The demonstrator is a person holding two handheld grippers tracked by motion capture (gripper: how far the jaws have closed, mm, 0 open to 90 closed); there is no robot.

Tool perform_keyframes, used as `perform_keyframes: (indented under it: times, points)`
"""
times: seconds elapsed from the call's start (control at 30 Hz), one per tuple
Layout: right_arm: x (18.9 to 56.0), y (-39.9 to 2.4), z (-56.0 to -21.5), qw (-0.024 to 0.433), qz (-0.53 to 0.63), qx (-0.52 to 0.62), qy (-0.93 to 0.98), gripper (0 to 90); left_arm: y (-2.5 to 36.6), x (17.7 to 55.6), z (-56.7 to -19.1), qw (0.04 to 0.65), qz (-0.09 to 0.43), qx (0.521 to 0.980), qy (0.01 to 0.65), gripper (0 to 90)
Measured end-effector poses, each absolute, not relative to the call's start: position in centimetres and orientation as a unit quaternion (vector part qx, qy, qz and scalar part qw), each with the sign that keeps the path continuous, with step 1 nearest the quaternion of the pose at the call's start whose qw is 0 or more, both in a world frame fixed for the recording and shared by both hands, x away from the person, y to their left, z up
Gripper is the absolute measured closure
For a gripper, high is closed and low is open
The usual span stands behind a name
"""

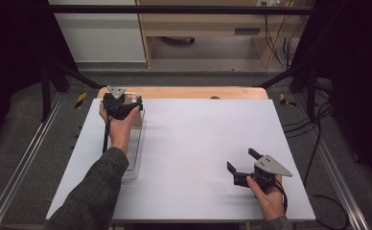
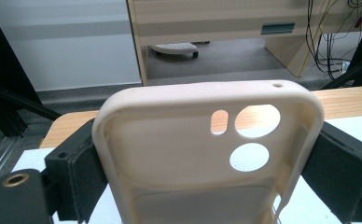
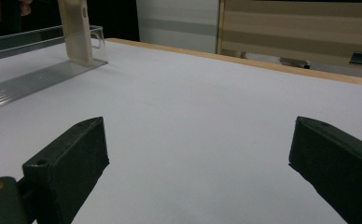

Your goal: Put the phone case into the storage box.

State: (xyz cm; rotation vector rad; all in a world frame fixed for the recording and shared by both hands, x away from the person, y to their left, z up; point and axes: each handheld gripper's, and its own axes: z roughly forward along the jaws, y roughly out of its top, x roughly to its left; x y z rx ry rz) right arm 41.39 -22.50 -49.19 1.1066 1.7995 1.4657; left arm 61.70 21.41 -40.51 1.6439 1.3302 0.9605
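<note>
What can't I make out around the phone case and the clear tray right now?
- Phone case: lower end cut off by the left gripper view's bottom edge.
- Left gripper: its jaws hidden by the hand in the high view.
- Clear tray: left side covered by the sleeve; any contents unreadable.

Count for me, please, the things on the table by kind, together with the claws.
Phone case, cream: 1, clamped by its two sides in the left claw
Clear plastic tray: 1, at the left side of the table
Claws: 2, the left one and the right claw, which is open and holds nothing
Total: 4
</note>
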Motion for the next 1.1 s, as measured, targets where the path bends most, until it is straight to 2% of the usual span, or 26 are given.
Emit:
perform_keyframes:
  times: [0.6, 1.1]
  points:
    - [41.39, -22.46, -49.23, 0.281, 0.547, 0.413, 0.672, 4.4, 21.78, 62.03, -40.80, 0.413, 0.368, 0.648, 0.524, 6.4]
    - [41.40, -22.44, -49.30, 0.278, 0.547, 0.414, 0.672, 4.3, 21.98, 62.18, -40.78, 0.405, 0.383, 0.645, 0.522, 3.6]
